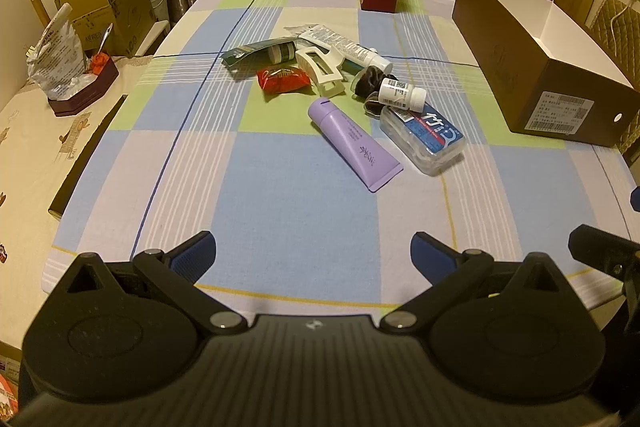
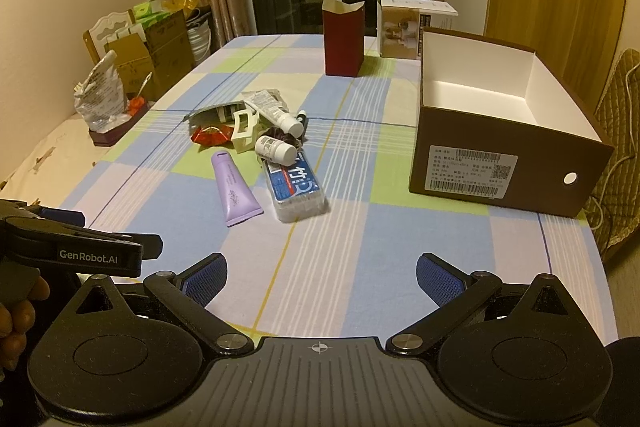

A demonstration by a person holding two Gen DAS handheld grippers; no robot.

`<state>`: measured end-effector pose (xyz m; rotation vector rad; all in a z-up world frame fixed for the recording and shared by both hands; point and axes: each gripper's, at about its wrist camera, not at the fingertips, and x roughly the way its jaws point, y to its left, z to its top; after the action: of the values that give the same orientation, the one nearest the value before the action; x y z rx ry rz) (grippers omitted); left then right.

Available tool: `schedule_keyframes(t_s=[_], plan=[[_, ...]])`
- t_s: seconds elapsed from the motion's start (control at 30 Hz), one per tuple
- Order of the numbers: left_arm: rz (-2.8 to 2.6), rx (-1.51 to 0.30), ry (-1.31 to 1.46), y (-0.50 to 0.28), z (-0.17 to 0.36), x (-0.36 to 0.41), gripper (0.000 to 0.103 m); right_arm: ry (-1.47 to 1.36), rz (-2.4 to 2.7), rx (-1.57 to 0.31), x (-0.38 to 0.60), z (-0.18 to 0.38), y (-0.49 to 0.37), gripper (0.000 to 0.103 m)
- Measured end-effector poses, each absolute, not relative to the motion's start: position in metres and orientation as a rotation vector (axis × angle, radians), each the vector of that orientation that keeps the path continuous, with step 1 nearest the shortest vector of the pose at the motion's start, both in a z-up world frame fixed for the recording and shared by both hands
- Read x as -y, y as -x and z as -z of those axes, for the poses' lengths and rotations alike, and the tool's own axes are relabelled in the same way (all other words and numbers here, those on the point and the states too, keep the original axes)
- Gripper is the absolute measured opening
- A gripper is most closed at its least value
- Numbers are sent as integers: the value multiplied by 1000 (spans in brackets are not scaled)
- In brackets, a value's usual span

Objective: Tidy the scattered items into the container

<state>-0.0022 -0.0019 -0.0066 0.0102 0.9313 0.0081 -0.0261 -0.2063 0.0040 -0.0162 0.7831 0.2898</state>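
Task not started, as far as the views show: the brown box [image 2: 508, 131] sits open at the right side of the table [image 2: 360, 247], white inside, nothing visible in it. All the scattered items lie in one loose pile mid-table, well apart from the box: purple tube [image 2: 234, 187], clear pack with blue label [image 2: 296, 187], white pill bottle [image 2: 275, 149], white tube [image 2: 276, 113], cream hair clip [image 2: 244, 131], red snack packet [image 2: 210, 135], green packet [image 1: 260, 51], dark scrunchie [image 1: 370, 81]. Left claw [image 1: 314, 253] wide, nothing between the pads; right claw [image 2: 322, 279] wide, also empty; both hang over the near table edge, short of the pile. Readable writing: "GenRobot.AI" on the left claw's body in the right view. Box end has a barcode sticker plus QR code, text too small to read. Blue label carries large white characters, not legible; the purple tube's script isn't either.
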Motion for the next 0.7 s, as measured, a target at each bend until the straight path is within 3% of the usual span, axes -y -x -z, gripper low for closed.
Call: schedule_keyframes(t_s=[0.7], plan=[[-13, -933, -7, 1, 6, 1, 102, 10, -299, -807, 209, 1, 23, 103]])
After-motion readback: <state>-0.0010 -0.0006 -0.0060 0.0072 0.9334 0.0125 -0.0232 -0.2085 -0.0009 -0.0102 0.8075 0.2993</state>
